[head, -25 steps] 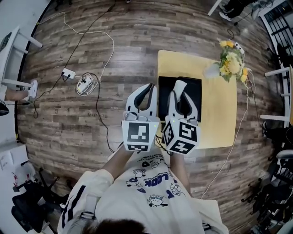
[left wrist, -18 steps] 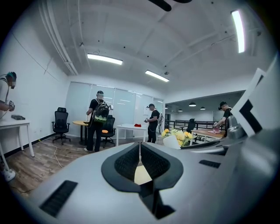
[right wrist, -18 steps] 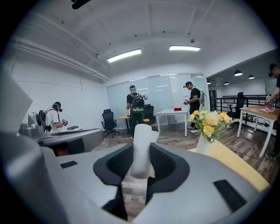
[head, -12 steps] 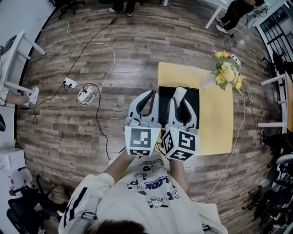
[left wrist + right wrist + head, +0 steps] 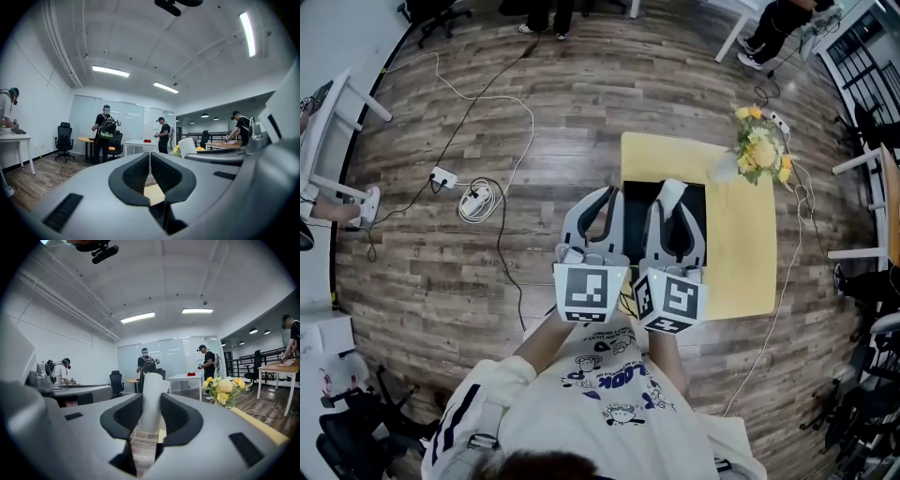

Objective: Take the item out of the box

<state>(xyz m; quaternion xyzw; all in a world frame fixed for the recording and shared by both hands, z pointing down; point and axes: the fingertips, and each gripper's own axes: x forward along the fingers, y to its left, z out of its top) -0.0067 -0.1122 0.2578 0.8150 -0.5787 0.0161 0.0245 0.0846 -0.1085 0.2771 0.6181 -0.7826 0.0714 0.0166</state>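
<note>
A black box (image 5: pixel 635 199) lies on a small yellow table (image 5: pixel 741 253). Both grippers hover side by side above the box's near side, pointing away from me. My right gripper (image 5: pixel 672 194) is shut on a white, tube-like item (image 5: pixel 673 187). In the right gripper view the white item (image 5: pixel 153 390) stands upright between the dark pads (image 5: pixel 129 414) of that gripper (image 5: pixel 151 404). My left gripper (image 5: pixel 606 195) hangs over the box's left edge. In its own view the left gripper (image 5: pixel 150 159) shows its jaws together, with nothing between them. The grippers hide most of the box's inside.
A vase of yellow flowers (image 5: pixel 759 150) stands at the table's far right corner. Cables and a power strip (image 5: pixel 473 197) lie on the wooden floor to the left. White table legs (image 5: pixel 337 103) stand at far left, dark chairs (image 5: pixel 862 281) at right. People (image 5: pixel 106 131) stand in the room beyond.
The head view has shifted slightly, so the table sits a little lower in the frame. Both grippers stay over the box, and the right one still holds the white item.
</note>
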